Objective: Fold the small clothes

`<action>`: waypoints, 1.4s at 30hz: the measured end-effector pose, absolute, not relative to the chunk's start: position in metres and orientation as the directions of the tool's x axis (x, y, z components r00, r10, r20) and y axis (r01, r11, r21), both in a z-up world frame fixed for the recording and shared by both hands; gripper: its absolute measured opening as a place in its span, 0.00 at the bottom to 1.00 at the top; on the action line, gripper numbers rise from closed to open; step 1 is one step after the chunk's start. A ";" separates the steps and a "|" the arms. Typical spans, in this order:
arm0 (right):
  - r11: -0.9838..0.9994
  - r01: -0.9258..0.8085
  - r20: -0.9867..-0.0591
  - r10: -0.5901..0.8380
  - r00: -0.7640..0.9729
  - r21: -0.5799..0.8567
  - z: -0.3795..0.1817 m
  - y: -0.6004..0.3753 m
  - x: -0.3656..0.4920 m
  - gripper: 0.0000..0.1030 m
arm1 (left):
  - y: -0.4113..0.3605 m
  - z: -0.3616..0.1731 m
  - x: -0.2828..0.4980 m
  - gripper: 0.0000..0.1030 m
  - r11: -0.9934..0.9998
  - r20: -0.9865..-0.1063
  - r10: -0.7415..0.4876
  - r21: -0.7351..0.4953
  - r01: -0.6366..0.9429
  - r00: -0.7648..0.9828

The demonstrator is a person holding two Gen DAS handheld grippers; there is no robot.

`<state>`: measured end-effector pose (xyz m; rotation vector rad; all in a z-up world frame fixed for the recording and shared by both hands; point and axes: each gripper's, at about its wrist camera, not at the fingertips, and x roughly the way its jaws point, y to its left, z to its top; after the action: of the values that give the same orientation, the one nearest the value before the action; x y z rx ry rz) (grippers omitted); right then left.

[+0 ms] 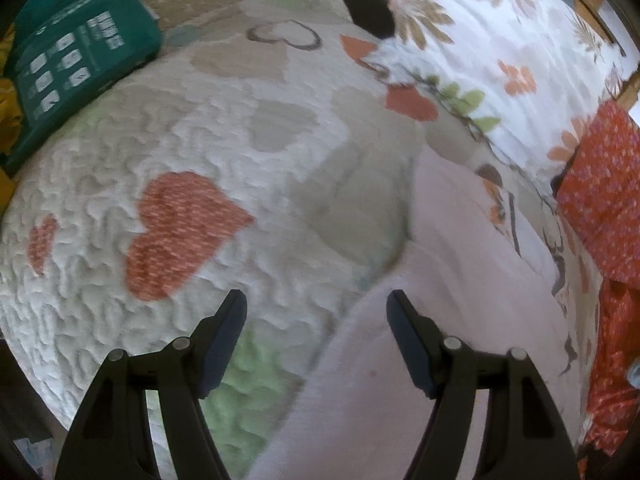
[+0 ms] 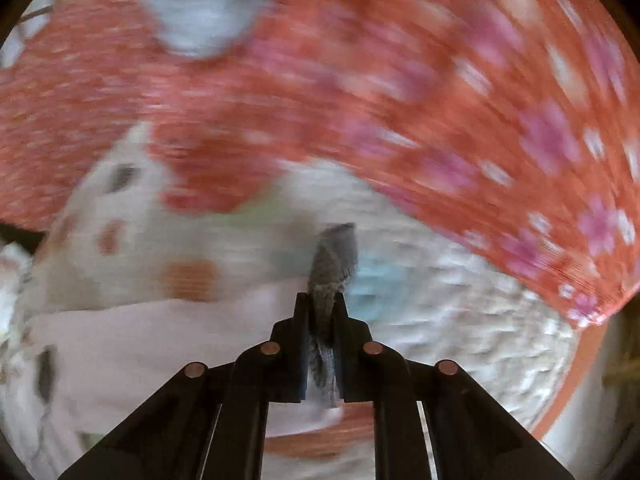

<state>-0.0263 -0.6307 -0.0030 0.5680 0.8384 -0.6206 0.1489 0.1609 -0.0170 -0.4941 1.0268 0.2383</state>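
Two grippers noted: right gripper (image 2: 322, 308) clenched on grey cloth (image 2: 334, 256), apparently lifting it off quilt (image 2: 460, 320), w/ left gripper (image 1: 316, 300) released, empty, hovering at pink garment (image 1: 440, 340) edge, prob. ready to pin.

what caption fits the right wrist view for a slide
Right tongs shut on a grey cloth above the quilt, red floral fabric behind.

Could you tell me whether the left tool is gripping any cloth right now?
No, the left tool is open, its fingers spread apart above the quilt, with nothing between them.
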 end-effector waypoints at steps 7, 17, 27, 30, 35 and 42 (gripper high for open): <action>0.881 0.301 -0.673 0.025 0.739 0.364 0.081 -0.466 0.065 0.11 | 0.195 -0.011 0.132 0.69 0.833 -0.845 -0.047 -0.328 -0.446 0.533; 0.934 -0.060 -0.702 0.306 0.643 0.353 0.058 -0.211 0.168 0.11 | 0.251 -0.007 0.109 0.69 0.767 -0.827 -0.033 -0.381 -0.516 0.561; 0.946 -0.203 -0.810 0.323 0.490 0.254 -0.018 -0.068 0.205 0.10 | 0.265 -0.002 0.104 0.69 0.757 -0.813 -0.041 -0.404 -0.513 0.581; 0.938 -0.230 -0.831 0.339 0.442 0.260 -0.035 -0.047 0.211 0.11 | 0.263 -0.001 0.106 0.69 0.764 -0.813 -0.041 -0.401 -0.506 0.581; 0.894 -0.286 -0.833 0.433 0.344 0.346 -0.050 -0.022 0.213 0.15 | 0.259 -0.001 0.108 0.69 0.779 -0.817 -0.037 -0.384 -0.496 0.575; 0.874 -0.313 -0.796 0.474 0.377 0.372 -0.015 -0.061 0.179 0.34 | 0.248 -0.007 0.114 0.69 0.806 -0.830 -0.055 -0.365 -0.467 0.556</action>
<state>0.1792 -0.0614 -0.0154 0.1697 1.0731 0.5059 0.1144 0.2481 -0.0075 -0.6066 0.9636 0.2616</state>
